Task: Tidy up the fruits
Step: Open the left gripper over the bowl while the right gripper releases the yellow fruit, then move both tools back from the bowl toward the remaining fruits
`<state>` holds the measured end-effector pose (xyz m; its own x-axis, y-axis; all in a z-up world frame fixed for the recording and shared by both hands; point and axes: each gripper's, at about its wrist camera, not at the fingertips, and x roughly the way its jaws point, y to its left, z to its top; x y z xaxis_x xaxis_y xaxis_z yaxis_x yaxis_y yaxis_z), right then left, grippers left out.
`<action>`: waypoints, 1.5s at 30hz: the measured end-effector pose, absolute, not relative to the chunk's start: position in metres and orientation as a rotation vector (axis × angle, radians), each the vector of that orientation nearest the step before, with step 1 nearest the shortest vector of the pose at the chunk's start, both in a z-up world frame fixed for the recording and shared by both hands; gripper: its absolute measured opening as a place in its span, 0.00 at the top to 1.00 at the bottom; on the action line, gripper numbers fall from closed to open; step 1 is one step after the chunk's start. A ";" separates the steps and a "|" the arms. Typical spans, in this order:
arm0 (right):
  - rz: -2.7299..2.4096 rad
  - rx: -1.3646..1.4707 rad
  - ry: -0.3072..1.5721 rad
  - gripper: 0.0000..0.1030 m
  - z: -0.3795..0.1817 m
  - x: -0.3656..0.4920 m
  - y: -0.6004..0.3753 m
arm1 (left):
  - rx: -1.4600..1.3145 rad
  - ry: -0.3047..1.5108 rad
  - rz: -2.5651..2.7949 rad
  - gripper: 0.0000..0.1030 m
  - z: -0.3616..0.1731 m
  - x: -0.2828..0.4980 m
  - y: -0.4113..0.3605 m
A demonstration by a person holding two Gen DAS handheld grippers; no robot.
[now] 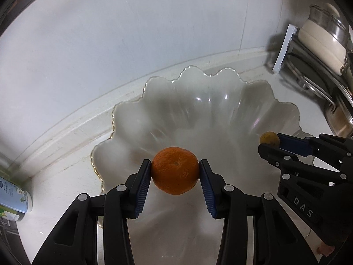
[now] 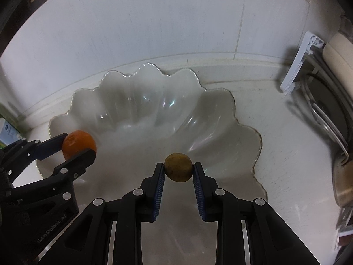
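A scalloped glass bowl [image 1: 132, 119] sits on the pale counter [image 2: 286, 145] against the wall. Above the bowl, the left gripper [image 1: 175, 170] clamps an orange [image 1: 175, 170] between its pads. Beside it, the right gripper [image 2: 178, 167] pinches a small yellow-brown fruit [image 2: 178, 167].

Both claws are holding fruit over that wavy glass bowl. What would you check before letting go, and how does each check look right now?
1. Orange pinched in left gripper: ok.
2. Small yellow-brown fruit pinched in right gripper: ok.
3. Both fruits over the glass bowl: ok.
4. Bowl free of other fruit: ok.
5. Grippers apart from each other: ok.
6. Fruits low enough to drop gently: cannot tell.
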<state>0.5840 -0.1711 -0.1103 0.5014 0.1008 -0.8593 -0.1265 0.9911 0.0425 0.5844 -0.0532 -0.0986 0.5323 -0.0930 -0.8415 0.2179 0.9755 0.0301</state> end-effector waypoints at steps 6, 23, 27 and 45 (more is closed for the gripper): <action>0.151 -0.009 1.054 0.69 -0.115 0.585 -0.173 | 0.131 1.028 -0.183 0.56 -0.107 0.590 -0.053; 0.087 0.022 0.884 0.58 -0.059 0.533 -0.185 | 0.115 0.828 -0.131 0.37 -0.038 0.539 -0.031; 0.077 0.017 0.825 0.58 -0.040 0.512 -0.182 | 0.126 0.770 -0.128 0.34 -0.020 0.515 -0.029; 0.036 0.032 0.665 0.58 0.005 0.410 -0.182 | 0.153 0.560 -0.134 0.20 0.033 0.413 -0.011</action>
<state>0.4100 -0.1815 0.0050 0.7861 0.0439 -0.6166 -0.0234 0.9989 0.0414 0.4127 -0.0113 0.0328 0.8392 -0.0850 -0.5372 0.1679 0.9799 0.1073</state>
